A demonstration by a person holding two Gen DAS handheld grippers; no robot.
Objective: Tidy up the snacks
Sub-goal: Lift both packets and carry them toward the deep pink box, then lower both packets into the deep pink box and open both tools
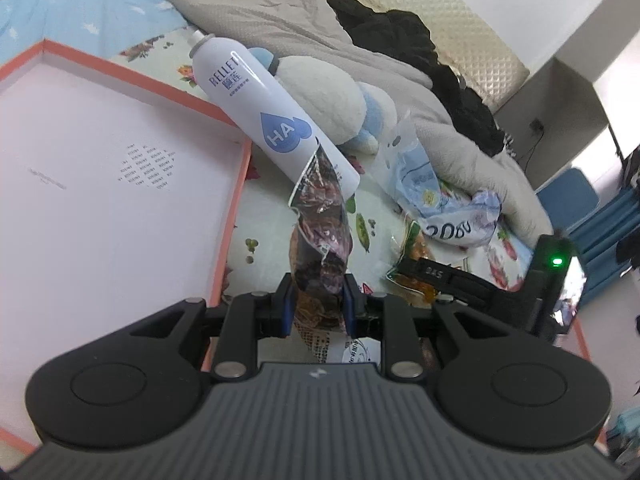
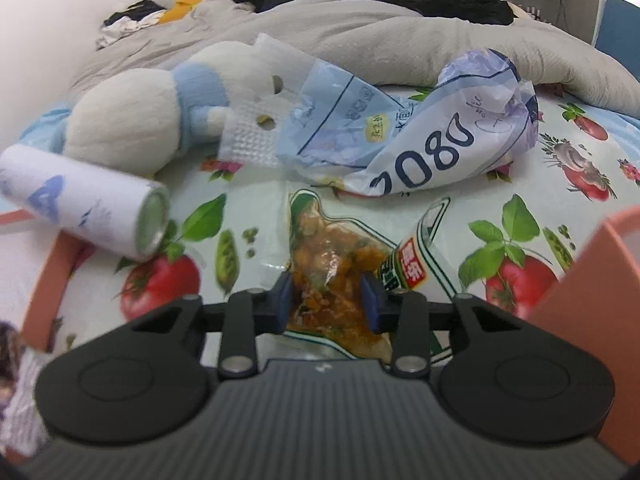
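Observation:
My left gripper (image 1: 318,306) is shut on a clear packet of dark red and brown snack (image 1: 322,224) and holds it up beside a shallow pink box (image 1: 120,168) at the left. My right gripper (image 2: 329,300) is closed around an orange snack packet (image 2: 332,272) that lies on the fruit-print sheet; the right gripper and that packet (image 1: 412,256) also show at the right of the left wrist view. A crumpled blue-and-white bag (image 2: 404,140) lies just beyond it.
A white spray can (image 1: 272,112) leans on the pink box's rim; it lies at the left in the right wrist view (image 2: 88,212). A white and blue plush toy (image 2: 152,120) and a grey quilt (image 2: 360,32) lie behind. A second pink box edge (image 2: 592,280) is at the right.

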